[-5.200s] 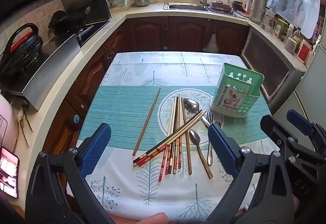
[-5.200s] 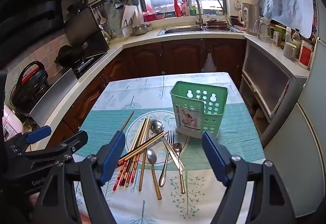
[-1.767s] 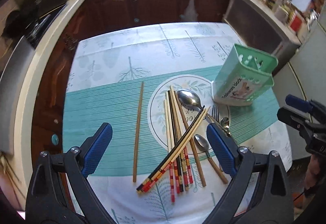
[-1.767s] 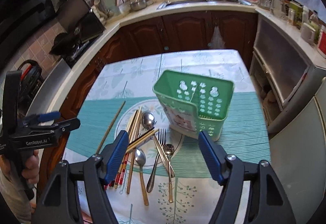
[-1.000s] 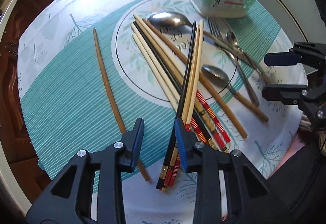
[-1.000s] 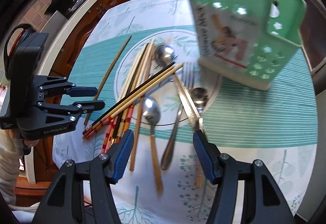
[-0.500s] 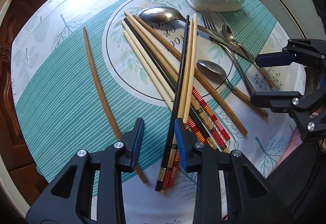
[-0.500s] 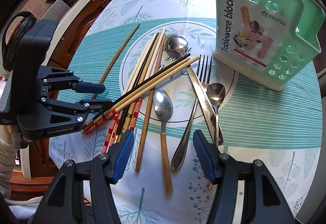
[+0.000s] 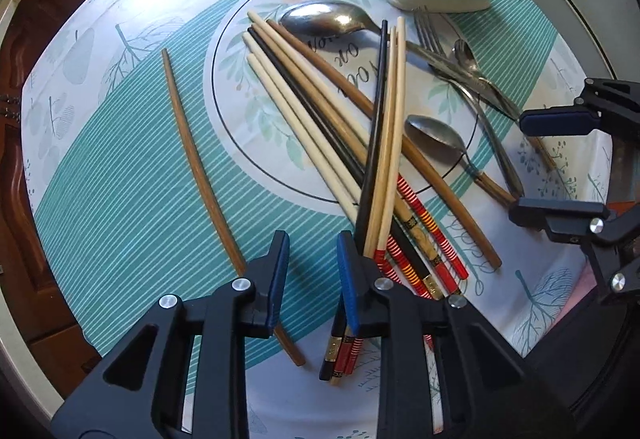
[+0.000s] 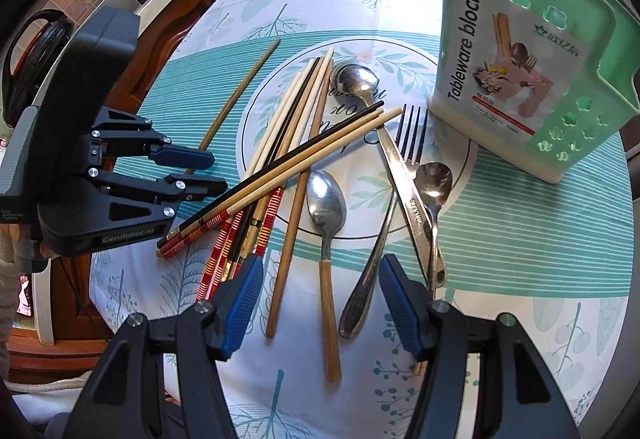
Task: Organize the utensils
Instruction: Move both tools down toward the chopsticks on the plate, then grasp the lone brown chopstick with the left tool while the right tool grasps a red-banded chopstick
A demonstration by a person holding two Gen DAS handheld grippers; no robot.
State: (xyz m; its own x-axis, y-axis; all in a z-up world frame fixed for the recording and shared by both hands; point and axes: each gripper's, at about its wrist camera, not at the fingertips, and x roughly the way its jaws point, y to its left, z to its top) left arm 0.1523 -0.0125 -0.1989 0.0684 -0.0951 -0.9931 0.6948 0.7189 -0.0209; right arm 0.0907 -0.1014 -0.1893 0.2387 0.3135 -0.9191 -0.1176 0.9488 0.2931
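Pointing straight down beside the green caddy's (image 10: pixel 532 51) near neighbours, left gripper (image 9: pixel 310 271) with jaws narrow, just been closing, nothing between the pads; bare striped cloth there. Just right of those jaws, crossed trio of chopsticks (image 9: pixel 380 167), red-banded ends passing under the right finger. Left of the jaws, lone brown chopstick (image 9: pixel 192 159), apart from the heap. Lying fanned toward the caddy, more chopsticks, cream, black and brown. Hovering on the near side of the caddy, right gripper (image 10: pixel 320 303) with jaws wide, gripping nothing, above a wooden-handled spoon (image 10: pixel 326 239) and a steel spoon handle. Closer to the caddy, large spoon (image 10: pixel 358 83), fork (image 10: pixel 410 135), small spoon. Printed on the caddy: "Tableware block". On the left gripper's body: "GenRobot.AI". Underneath, worktop (image 10: pixel 560 319) under leaf-patterned tablecloth; beyond, dark wooden cabinets.
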